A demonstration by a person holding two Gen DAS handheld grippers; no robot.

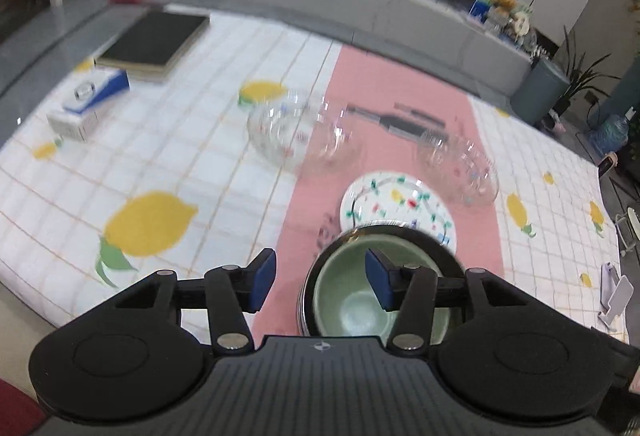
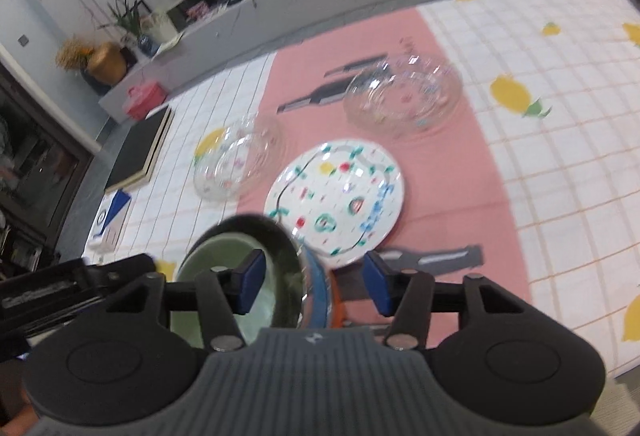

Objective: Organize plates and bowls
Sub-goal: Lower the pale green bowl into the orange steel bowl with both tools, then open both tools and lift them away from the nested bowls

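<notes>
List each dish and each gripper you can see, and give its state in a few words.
green bowl: upright, nested on a stack of dishes
patterned plate: flat on the pink strip, empty
left glass bowl: upright, empty
right glass bowl: upright, empty
left gripper: open, holding nothing
right gripper: open, holding nothing

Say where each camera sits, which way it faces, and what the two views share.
Left wrist: rides the left gripper, angled down across the table; open blue pads straddle the green bowl's left rim.
Right wrist: rides the right gripper, angled down; open pads, left gripper at left edge.
Shared: green bowl, patterned plate, two glass bowls.
</notes>
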